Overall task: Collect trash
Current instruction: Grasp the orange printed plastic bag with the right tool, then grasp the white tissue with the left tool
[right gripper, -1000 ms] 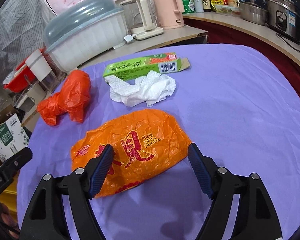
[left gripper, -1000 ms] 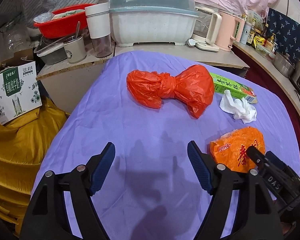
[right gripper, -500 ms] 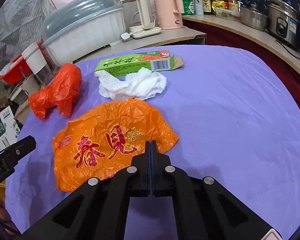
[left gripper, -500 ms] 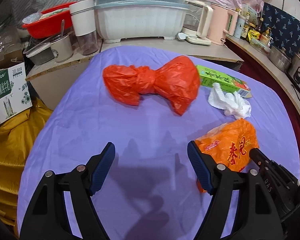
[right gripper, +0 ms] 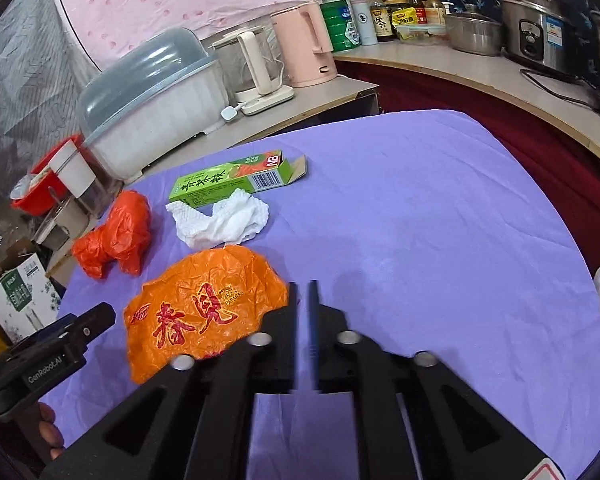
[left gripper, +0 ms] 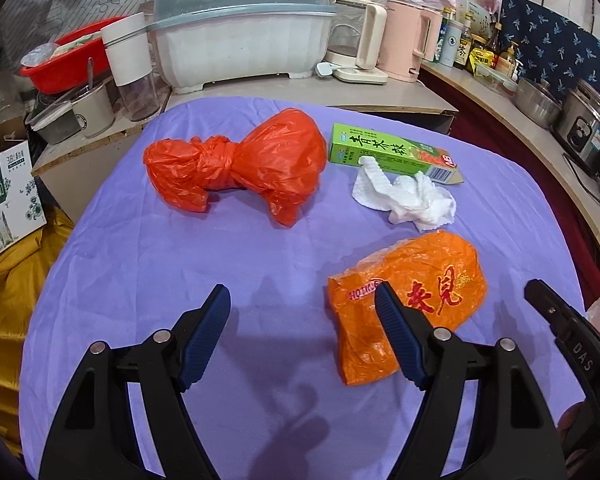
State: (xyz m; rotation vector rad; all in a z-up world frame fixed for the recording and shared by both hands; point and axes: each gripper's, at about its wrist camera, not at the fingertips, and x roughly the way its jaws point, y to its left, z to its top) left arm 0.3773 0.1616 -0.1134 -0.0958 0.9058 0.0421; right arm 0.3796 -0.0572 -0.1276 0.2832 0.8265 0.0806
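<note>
The left tool (left gripper: 302, 332) hangs released over the purple cloth (left gripper: 180, 264) of the worktop, its blue pads (left gripper: 204, 336) wide apart with only bare cloth between them. Its right pad overlaps the near-left edge of the orange bag (left gripper: 428, 280) in the left wrist view, but whether they touch cannot be told.

The right tool (right gripper: 303, 308) is blurred; its jaws are opening, with a narrow gap and nothing between them. It sits just right of the orange bag (right gripper: 204, 308), whose right edge lies beside the left jaw. In the left wrist view only the tool's black body shows, at the right edge.

The trash lies on the cloth in a loose group. The orange bag, crumpled and printed with red characters, is nearest. Just beyond it is a crumpled white tissue (left gripper: 408, 196), which touches the near side of a green box (left gripper: 384, 148) lying flat with one end flap open. To the left of these, apart from them, sits a red bag (left gripper: 240, 164) knotted in the middle.

Beyond the cloth stand a covered dish rack (left gripper: 236, 28), a white kettle (left gripper: 360, 48), a pink kettle (left gripper: 404, 44) and a red basin (left gripper: 72, 60).
</note>
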